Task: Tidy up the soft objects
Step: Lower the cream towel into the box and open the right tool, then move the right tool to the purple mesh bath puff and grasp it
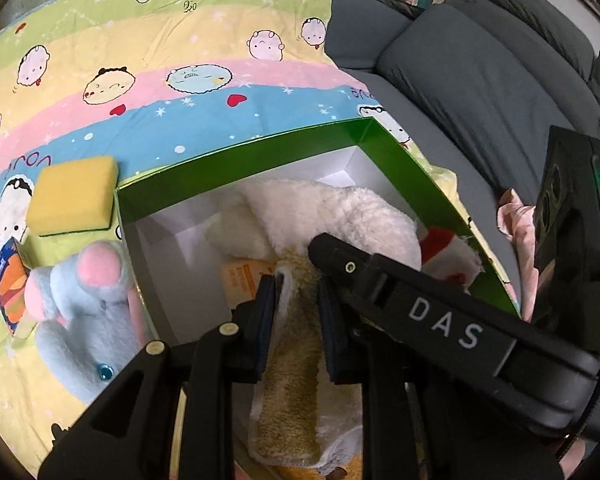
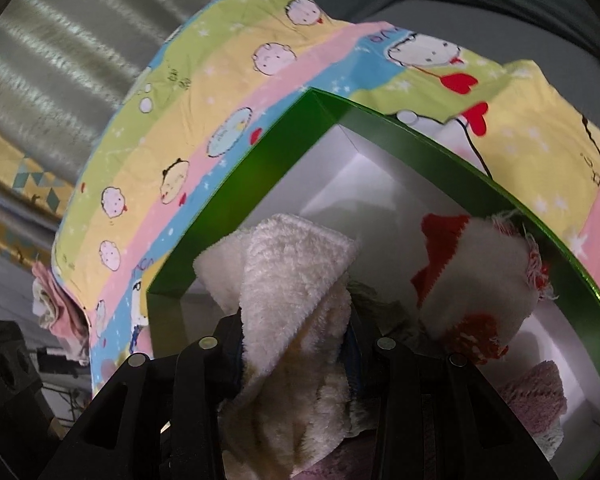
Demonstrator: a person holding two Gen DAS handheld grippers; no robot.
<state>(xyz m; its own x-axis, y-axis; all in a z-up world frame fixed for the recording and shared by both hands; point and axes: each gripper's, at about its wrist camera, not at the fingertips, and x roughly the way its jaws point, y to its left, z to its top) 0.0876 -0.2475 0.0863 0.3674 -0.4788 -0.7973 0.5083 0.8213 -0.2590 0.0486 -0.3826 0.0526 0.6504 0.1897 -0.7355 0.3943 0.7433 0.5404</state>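
Sofa: a grey upholstered sofa (image 1: 472, 80) is lying under everything.
Blanket: a pastel striped quilt with cartoon faces (image 1: 148, 60) is covering the sofa seat.
Box: a green-rimmed cardboard box with white inside (image 1: 236, 168) is sitting on the quilt.
Cloth: a fluffy cream fleece cloth (image 2: 296, 280) is hanging over the box interior.
Right gripper: the black right gripper (image 2: 296, 344) is clamping the cream fleece, jaws partly apart.
Left gripper: the black left gripper (image 1: 298, 312) is pinching a tan terry towel (image 1: 292, 380) between nearly closed jaws, above the box.
Plush: a pale blue plush with pink ears (image 1: 88, 308) is lying just beside the box.
Sponge: a yellow rectangular sponge (image 1: 74, 196) is resting on the quilt near the box corner.
Red-white cloth: a frayed red and white knit piece (image 2: 484, 280) is leaning against the box's right inner wall.
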